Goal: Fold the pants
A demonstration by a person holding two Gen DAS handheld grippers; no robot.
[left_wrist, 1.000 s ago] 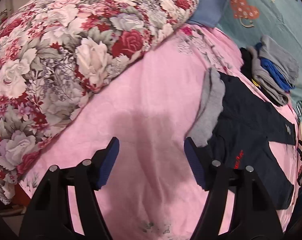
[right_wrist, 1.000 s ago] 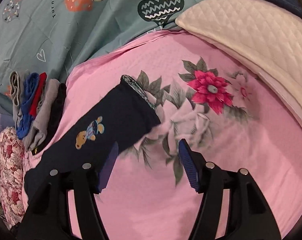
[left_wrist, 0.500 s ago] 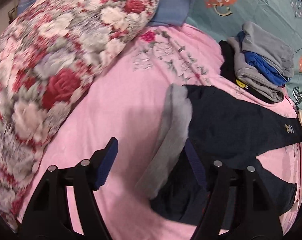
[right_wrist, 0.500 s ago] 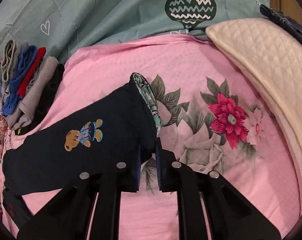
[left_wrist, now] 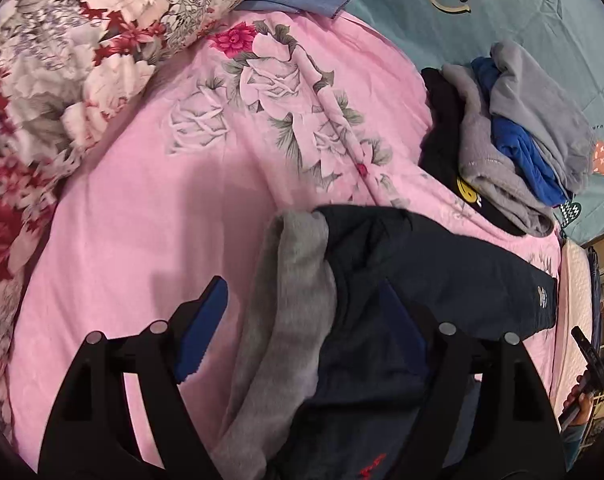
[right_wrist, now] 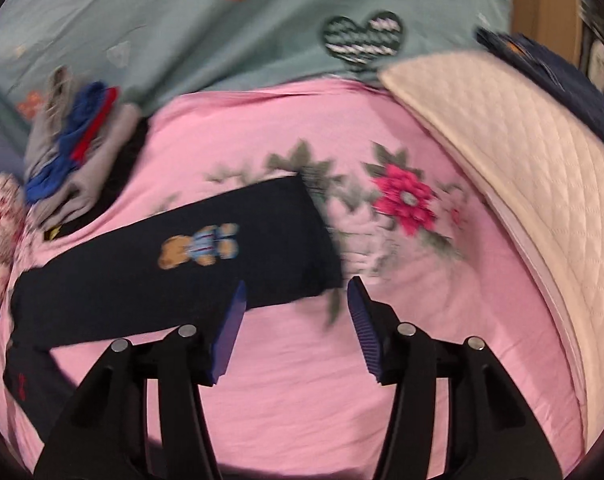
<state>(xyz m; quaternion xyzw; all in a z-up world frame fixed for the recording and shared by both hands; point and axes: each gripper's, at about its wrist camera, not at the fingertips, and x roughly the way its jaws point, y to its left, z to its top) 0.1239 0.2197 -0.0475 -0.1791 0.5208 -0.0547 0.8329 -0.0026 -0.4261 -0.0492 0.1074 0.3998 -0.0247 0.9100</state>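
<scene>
1. On a bed spread with a pink floral sheet (left_wrist: 150,208), navy pants (right_wrist: 206,260) with a teddy-bear patch are seen laid out flat, with the grey waistband (left_wrist: 294,304) at one end and a leg hem at the other.

2. The left tongs (left_wrist: 302,328) are shown spread wide, straddling the grey waistband; nothing is pinched, and the cloth lies between the two blue pads.

3. The right tongs (right_wrist: 296,312) are likewise shown parted, just short of the hem corner of the leg, with no fabric gripped. The right view is blurred, so whether the cloth is touched cannot be told.

4. The long axis of the pants is seen running from one pair of tongs to the other, waistband toward the left hand and hem toward the right. The left tongs are judged the nearer to a grip, being already set around the cloth.

5. A stack of folded clothes (left_wrist: 517,152) is seen beside the pants, with a rose-print quilt (left_wrist: 54,60) beyond the waistband end.
</scene>
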